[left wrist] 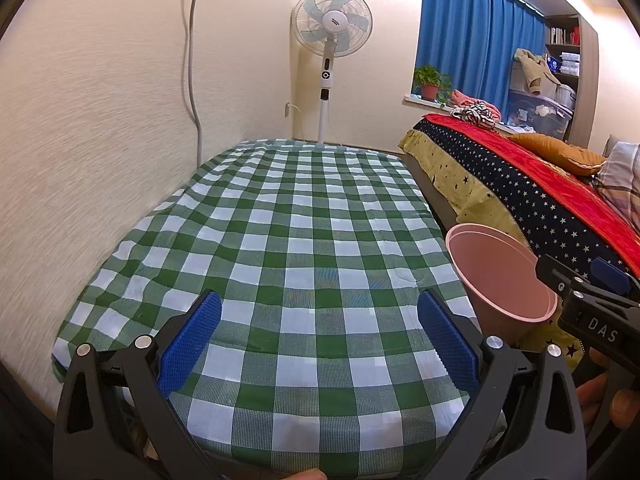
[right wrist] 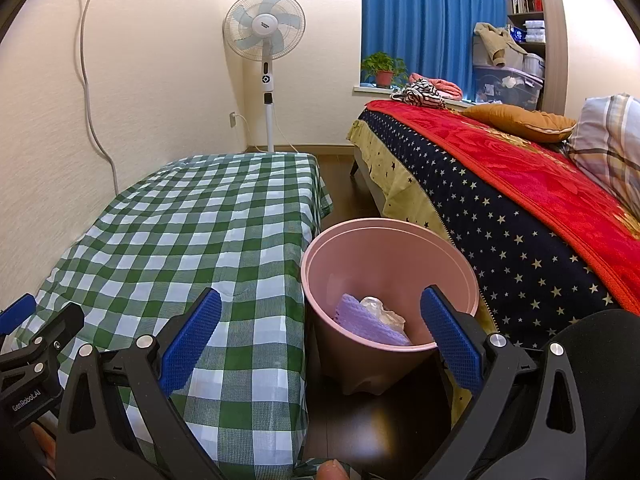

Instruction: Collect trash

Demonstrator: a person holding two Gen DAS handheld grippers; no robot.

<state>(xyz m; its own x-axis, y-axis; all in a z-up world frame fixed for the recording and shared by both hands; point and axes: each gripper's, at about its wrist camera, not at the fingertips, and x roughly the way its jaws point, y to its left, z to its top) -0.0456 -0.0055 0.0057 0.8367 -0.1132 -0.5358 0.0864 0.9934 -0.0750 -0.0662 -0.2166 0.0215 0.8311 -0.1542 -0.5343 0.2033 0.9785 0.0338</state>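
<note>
While hidden leftward, bin (right wrist: 390, 280) trash (right wrist: 370, 320) shows rightward.

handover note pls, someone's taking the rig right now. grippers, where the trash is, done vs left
Left gripper: jaws open, nothing held, over the checked tablecloth.
Right gripper: jaws open, nothing held, above the gap between table and bin.
Pink bin stands on the floor between the table and the bed.
Done: a purple cloth-like piece and a crumpled clear wrapper lie in the bin.
Left: no trash visible on the cloth in either view; check elsewhere before stopping.
</note>
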